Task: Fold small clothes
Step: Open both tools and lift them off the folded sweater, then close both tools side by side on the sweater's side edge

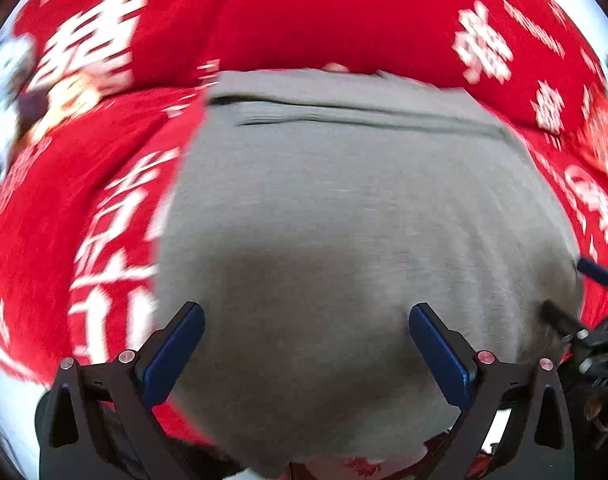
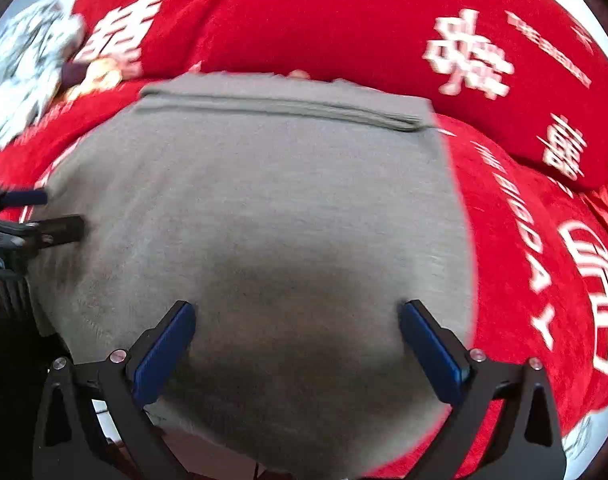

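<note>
A grey knitted garment (image 1: 343,216), soft and slightly fuzzy, lies spread flat on a bright red plush blanket printed with white characters and lettering (image 1: 44,220). Its far edge is doubled over into a narrow folded band (image 2: 280,102) running across the cloth. The garment fills the middle of both wrist views, and the red blanket shows around it on the left, right and far sides.

My left claw (image 1: 305,354) hangs just above the near part of the grey cloth. Its two blue-padded fingers (image 1: 176,356) stand wide apart and nothing is between them; they hold nothing. A dark shadow falls on the fabric under the gap.

My right claw (image 2: 298,350) sits the same way over the near part of the garment, its blue pads (image 2: 164,354) spread as wide as they go, with only bare grey knit showing between them. It grips nothing.

Each claw shows at the side edge of the other's view, over the garment's side edge, so the two hang side by side over the cloth.

At the far left, beyond the blanket, lies a white fabric with a dark pattern (image 2: 24,64), blurred.
</note>
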Motion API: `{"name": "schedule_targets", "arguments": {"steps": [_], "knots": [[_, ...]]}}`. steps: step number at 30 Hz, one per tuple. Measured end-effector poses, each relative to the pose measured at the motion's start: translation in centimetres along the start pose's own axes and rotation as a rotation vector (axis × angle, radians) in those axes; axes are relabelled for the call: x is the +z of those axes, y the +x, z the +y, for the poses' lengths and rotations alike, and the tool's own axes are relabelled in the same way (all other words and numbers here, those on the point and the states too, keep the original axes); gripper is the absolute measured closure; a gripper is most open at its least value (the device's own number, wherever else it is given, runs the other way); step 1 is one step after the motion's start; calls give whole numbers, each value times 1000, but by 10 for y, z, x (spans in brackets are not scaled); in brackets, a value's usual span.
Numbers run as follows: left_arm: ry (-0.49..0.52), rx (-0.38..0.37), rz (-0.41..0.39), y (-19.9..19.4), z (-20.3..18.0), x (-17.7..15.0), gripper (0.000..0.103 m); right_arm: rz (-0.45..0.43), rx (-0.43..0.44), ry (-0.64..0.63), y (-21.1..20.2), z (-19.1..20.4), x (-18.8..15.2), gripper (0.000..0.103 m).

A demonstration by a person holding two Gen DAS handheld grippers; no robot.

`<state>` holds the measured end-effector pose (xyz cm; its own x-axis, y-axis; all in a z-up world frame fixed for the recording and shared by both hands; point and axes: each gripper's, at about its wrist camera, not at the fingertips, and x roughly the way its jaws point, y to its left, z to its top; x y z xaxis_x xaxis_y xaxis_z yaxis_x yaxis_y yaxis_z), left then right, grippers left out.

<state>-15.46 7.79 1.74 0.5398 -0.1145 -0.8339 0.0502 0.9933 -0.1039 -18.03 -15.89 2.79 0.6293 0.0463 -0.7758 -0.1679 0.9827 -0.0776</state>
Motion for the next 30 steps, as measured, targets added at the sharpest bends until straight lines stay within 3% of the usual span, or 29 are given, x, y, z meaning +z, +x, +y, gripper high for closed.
{"name": "schedule_targets", "arguments": {"steps": [2, 5, 7, 9, 11, 15, 18, 19, 25, 27, 30], "knots": [[-73, -22, 1, -4, 24, -5, 1, -16, 11, 89, -11, -25, -8, 1], [-125, -74, 55, 4, 52, -14, 1, 18, 101, 179, -16, -54, -22, 1], [-119, -84, 81, 12, 53, -21, 1, 46, 115, 164, -11, -61, -29, 2], [-91, -79, 57, 10, 45, -25, 1, 63, 111, 145, -6, -63, -38, 4], [-72, -97, 50, 10, 33, -27, 1, 35, 109, 124, -9, -60, -43, 6], [-45, -111, 27, 9, 12, -27, 1, -7, 106, 77, -10, -45, -42, 30], [-20, -145, -12, -2, 1, -28, 20, -25, 119, 50, -14, -40, -40, 51], [-12, -150, -11, -3, 1, -29, 20, -27, 127, 65, -14, -44, -41, 55], [-40, -183, -7, -2, 10, -32, 19, -14, 189, 105, -17, -60, -51, 56], [-43, -200, -15, -1, 9, -33, 10, -17, 185, 110, -15, -58, -51, 54], [-17, -163, -25, 2, -1, -36, 10, -36, 178, 114, -12, -53, -46, 54]]}}
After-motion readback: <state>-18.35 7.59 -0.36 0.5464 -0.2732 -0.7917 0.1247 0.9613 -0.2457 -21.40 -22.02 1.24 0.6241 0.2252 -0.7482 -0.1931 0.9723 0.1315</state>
